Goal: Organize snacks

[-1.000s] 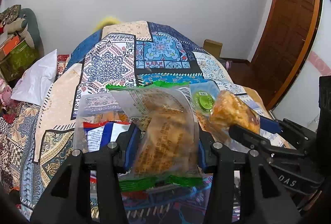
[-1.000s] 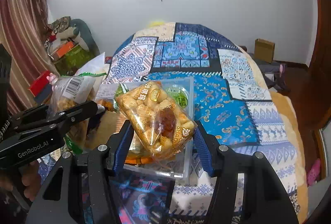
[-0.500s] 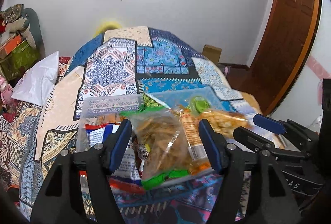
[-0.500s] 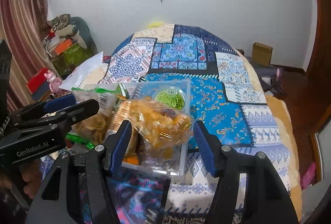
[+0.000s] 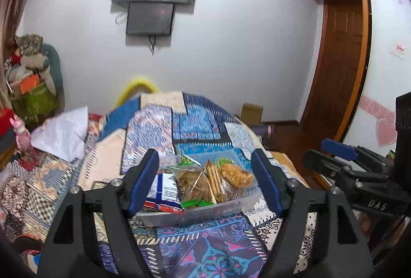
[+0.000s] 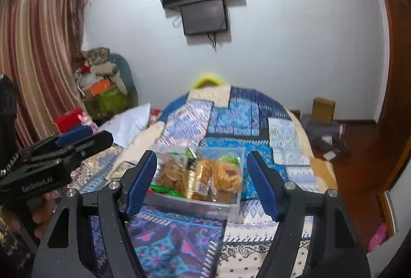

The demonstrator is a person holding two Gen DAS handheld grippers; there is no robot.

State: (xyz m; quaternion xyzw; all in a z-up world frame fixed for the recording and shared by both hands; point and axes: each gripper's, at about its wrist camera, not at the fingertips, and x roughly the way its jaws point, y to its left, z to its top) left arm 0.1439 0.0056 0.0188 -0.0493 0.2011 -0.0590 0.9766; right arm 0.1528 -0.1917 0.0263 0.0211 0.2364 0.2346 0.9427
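A clear plastic bin (image 5: pixel 195 213) sits on the patchwork bedspread and holds several snack bags. A chip bag with a green edge (image 5: pixel 188 183) lies in its middle, and a bag of golden puffs (image 5: pixel 236 172) lies to the right. A blue, white and red packet (image 5: pixel 164 188) lies on the left side. My left gripper (image 5: pixel 204 162) hovers above and short of the bin, its jaws opening with nothing between them. The right gripper (image 6: pixel 202 159) hangs likewise over the bin (image 6: pixel 195 204), jaws opening and empty. The chip bag (image 6: pixel 172 172) and the puffs (image 6: pixel 228 174) lie below it.
The bedspread (image 5: pixel 195 121) covers a bed that runs to the far wall, with a white pillow (image 5: pixel 64 134) at left. A cardboard box (image 6: pixel 323 105) stands on the floor at right beside a wooden door (image 5: pixel 336 67). Piled clutter (image 6: pixel 102 87) fills the left corner.
Both grippers let go of their bags, which now lie in the bin. Both jaws have widened, and both grippers have pulled back and up from the bin.
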